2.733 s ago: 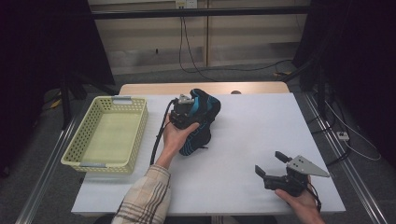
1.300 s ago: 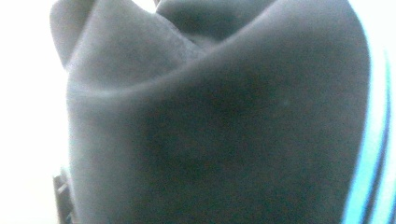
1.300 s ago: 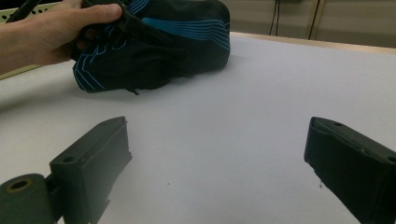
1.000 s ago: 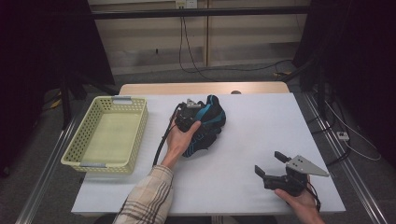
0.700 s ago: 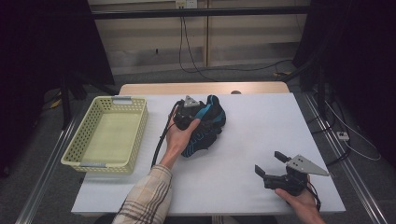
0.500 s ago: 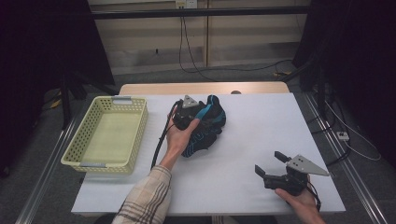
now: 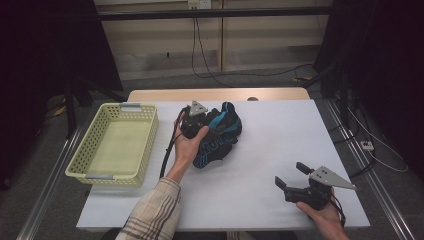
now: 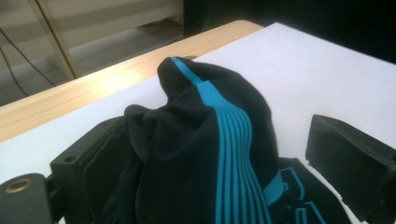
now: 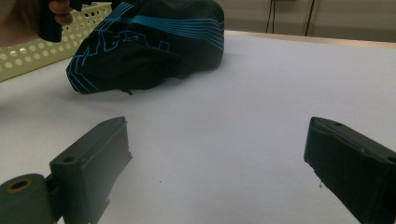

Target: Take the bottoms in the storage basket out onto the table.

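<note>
Lying bunched near the middle of the white table [image 7: 260, 150], the black and blue garment [image 7: 216, 137] has a fold rising between the spread jaws of the left gripper [image 8: 205, 154], which are not closed on it. The right gripper [image 7: 295, 176] rests near the table's near right edge, jaws wide apart (nothing between them). A yellow basket [image 7: 90, 170] sits just left of the garment.
</note>
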### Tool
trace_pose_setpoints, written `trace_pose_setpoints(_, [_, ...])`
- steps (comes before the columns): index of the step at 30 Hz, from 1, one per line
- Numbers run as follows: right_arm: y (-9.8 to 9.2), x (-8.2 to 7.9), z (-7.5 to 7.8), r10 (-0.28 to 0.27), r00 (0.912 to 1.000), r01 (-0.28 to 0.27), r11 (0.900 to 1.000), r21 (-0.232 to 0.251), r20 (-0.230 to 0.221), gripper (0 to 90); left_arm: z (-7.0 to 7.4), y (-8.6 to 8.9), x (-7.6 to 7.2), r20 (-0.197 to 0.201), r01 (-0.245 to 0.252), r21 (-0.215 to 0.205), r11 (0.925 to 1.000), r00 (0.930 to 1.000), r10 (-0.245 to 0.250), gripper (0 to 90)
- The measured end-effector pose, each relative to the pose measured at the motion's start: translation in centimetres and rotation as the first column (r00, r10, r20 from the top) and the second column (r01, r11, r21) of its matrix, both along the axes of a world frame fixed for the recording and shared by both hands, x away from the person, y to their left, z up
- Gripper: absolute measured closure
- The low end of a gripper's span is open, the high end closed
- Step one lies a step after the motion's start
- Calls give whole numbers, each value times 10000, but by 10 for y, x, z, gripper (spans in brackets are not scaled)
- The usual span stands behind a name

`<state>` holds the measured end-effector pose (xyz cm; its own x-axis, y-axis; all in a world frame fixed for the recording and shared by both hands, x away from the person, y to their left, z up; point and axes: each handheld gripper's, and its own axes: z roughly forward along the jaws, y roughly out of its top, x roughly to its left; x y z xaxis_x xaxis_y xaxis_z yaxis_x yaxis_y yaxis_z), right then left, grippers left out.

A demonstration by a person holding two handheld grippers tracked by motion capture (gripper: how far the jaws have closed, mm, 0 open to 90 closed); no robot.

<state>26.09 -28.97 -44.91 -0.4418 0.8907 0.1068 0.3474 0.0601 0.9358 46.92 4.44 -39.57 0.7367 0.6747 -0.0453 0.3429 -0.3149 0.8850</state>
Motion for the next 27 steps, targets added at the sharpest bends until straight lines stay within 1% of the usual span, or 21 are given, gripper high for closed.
trace_pose_setpoints(2, [-1, -1, 0, -26, 10000, 26, 10000, -10, 7, 66, 3, 0, -3, 190, -79, 76, 9999, 9998, 77, 72])
trace_pose_setpoints(4, [-2, -1, 0, -55, 10000, 55, 10000, -36, -3, 66, 5, 1, -6, 180, 72, -128, 9999, 9998, -70, 71])
trace_pose_setpoints(5, [-2, -1, 0, -95, 10000, 95, 10000, -25, -16, 66, 7, 1, -8, 221, 70, -130, 9999, 9997, -67, 73])
trace_pose_setpoints(7, [-3, -2, 0, -145, 9999, 145, 9999, -31, -14, 66, 9, 1, -10, 295, 69, -3, 10000, 9995, -69, 73])
trace_pose_setpoints(8, [-4, -3, 0, -176, 9998, 176, 9998, -34, -2, 66, 10, 1, -11, 314, 139, -51, 9999, 9994, -137, 73])
trace_pose_setpoints(10, [-4, -3, 1, -234, 9997, 234, 9997, -33, 19, 66, 11, 3, -14, 345, 248, 39, 9997, 9991, -249, 73])
trace_pose_setpoints(12, [-3, -4, 1, -220, 9998, 220, 9997, -82, 20, 66, 11, 4, -18, 395, 300, 23, 9995, 9988, -300, 73])
trace_pose_setpoints(14, [-2, -5, 2, -202, 9998, 202, 9998, -94, 10, 66, 12, 5, -22, 450, 267, 98, 9996, 9986, -271, 72])
trace_pose_setpoints(16, [0, -5, 2, -168, 9998, 169, 9998, -126, 62, 66, 13, 7, -26, 561, 133, 147, 9998, 9983, -141, 73])
trace_pose_setpoints(17, [0, -5, 2, -144, 9999, 144, 9998, -151, 43, 66, 14, 8, -28, 565, 147, 56, 9999, 9983, -150, 72])
trace_pose_setpoints(19, [2, -5, 1, -101, 9999, 102, 9998, -181, 30, 66, 16, 10, -31, 626, 82, 74, 9999, 9980, -86, 72])
trace_pose_setpoints(21, [2, -5, 2, -75, 10000, 76, 9998, -163, 42, 66, 17, 12, -35, 684, 55, -68, 10000, 9976, -51, 72])
trace_pose_setpoints(24, [2, -5, 2, -30, 10000, 32, 9998, -220, 94, 66, 17, 14, -40, 813, 49, -25, 10000, 9967, -47, 72])
trace_pose_setpoints(25, [2, -5, 2, -35, 10000, 36, 9998, -213, 85, 66, 16, 15, -41, 785, 129, -88, 9999, 9968, -121, 72])
trace_pose_setpoints(27, [3, -4, 2, -82, 10000, 83, 9998, -160, 49, 66, 14, 16, -44, 717, 131, -157, 9998, 9974, -120, 72])
